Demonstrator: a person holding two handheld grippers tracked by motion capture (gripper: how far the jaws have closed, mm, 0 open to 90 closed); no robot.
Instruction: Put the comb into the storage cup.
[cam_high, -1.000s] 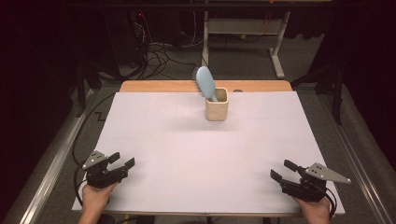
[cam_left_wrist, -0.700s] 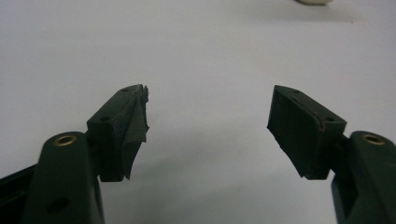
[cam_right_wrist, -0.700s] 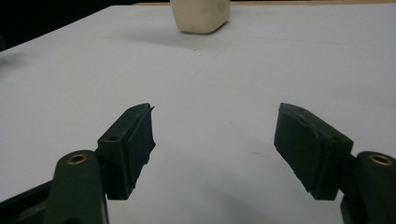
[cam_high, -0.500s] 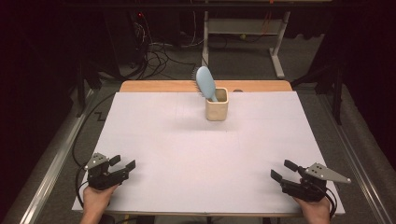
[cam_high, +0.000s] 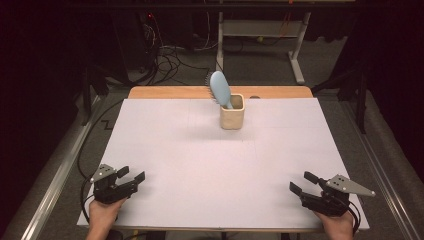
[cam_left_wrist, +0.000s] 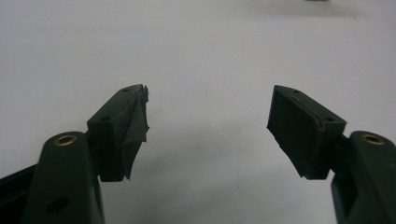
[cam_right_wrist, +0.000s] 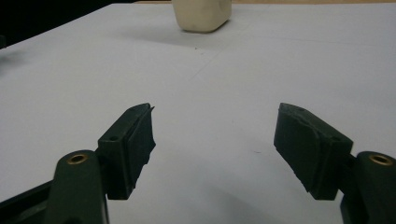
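Way out ahead of both hand-held grippers, at the far end of the desk (cam_high: 165, 150), sits a small cream cup (cam_high: 232, 117) with a light blue hairbrush (cam_high: 220, 88) standing in it, handle down and head leaning off to the left. That's pretty much the whole scene, so I'd guess the job has to do with that brush and cup, and honestly nothing about it looks started yet.

The left hand-held gripper (cam_high: 134, 175) is parked at the near left corner of the white surface, jaws spread with nothing between them. You can see it clearly from the left gripper view: two black pads (cam_left_wrist: 134, 122) standing apart over bare white desk, and the pad facing on the left one looks a bit frayed. The right hand-held gripper (cam_high: 303, 182) is the same story at the near right corner, jaws wide and empty. From its own camera the cup (cam_right_wrist: 201, 14) sits straight ahead and slightly to the left, well apart from the jaws.

So as far as progress goes: brush in the cup, cup upright, both hands resting low near the person's edge. Everything is left to do. My read is that one of the grippers has to cross most of the desk before anything gets touched. The right one seems to have the cup lined up better, but it could go either way.
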